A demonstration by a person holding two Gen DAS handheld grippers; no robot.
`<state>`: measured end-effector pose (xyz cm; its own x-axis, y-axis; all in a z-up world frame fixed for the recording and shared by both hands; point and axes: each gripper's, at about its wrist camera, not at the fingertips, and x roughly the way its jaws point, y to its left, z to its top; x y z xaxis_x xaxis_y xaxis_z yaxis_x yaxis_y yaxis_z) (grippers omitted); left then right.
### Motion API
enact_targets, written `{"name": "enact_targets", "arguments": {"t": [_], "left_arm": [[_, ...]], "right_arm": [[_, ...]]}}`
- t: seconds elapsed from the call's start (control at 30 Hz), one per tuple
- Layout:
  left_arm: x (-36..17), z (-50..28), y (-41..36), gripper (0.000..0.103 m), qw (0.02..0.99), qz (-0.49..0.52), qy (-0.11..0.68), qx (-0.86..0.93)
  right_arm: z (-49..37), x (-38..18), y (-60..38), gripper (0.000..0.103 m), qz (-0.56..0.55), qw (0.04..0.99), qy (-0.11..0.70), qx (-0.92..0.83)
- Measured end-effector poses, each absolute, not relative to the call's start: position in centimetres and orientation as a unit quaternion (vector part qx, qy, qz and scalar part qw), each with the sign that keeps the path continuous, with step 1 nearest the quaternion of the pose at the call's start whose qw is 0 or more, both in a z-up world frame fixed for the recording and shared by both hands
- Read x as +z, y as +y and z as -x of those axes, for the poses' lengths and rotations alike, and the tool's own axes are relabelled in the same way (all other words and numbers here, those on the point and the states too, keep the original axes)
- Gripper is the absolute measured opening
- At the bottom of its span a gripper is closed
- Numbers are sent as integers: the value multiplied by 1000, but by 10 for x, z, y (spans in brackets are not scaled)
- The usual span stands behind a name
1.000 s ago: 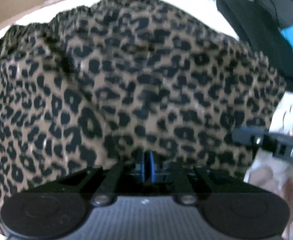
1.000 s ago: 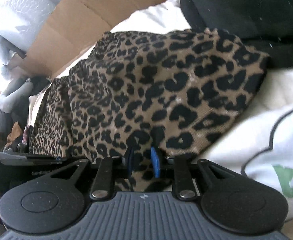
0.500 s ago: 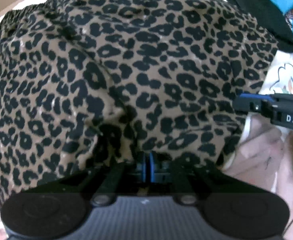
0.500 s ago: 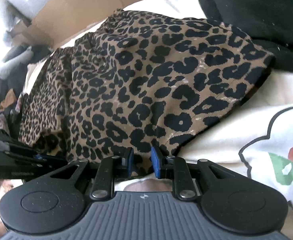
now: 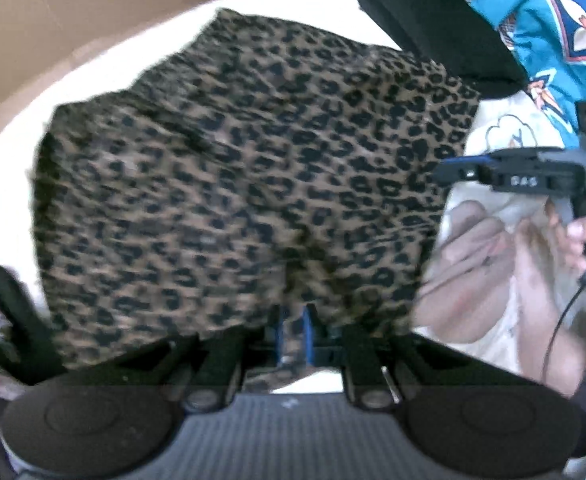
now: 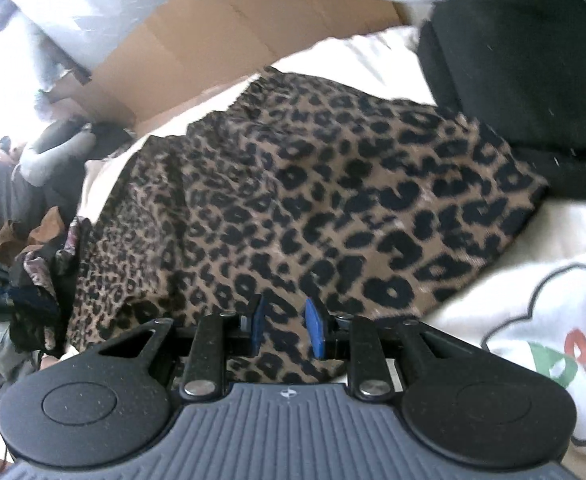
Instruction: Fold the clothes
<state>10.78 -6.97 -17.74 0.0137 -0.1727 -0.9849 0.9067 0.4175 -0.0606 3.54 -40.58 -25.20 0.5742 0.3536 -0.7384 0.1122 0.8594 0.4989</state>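
Left wrist: my left gripper (image 5: 292, 330) had pulled back from the leopard cloth (image 5: 253, 184) since a second ago, so far more of it and the white bedding (image 5: 9, 184) showed, and its jaws were opening with the hem still pinched between the pads, which I read as the start of a release. Right wrist: my right gripper (image 6: 285, 330) had also lifted a bit, its jaws were opening too, with a fold of cloth loosely between them, cloth lying flat beside the black garment (image 6: 525, 68), so this fold looked laid down.
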Motion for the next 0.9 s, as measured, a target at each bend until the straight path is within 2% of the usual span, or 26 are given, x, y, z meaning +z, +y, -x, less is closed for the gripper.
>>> {"name": "enact_targets", "arguments": {"t": [0.17,0.33,0.57,0.9], "left_arm": [[-144,-139,-34,11,681,-305,534,-398],[-139,-157,8,11,725,-252,521,-372],[-185,-158,69,11,761,-195,528,-322],[-243,-163,120,11,797,-166,512,-274]], "right_arm": [[-43,-237,-392,29,-247,853,450,88],[-47,-221,-372,29,-202,856,465,99],[-47,-199,-346,31,-172,852,479,121],[-51,-197,-283,32,-89,841,507,165]]}}
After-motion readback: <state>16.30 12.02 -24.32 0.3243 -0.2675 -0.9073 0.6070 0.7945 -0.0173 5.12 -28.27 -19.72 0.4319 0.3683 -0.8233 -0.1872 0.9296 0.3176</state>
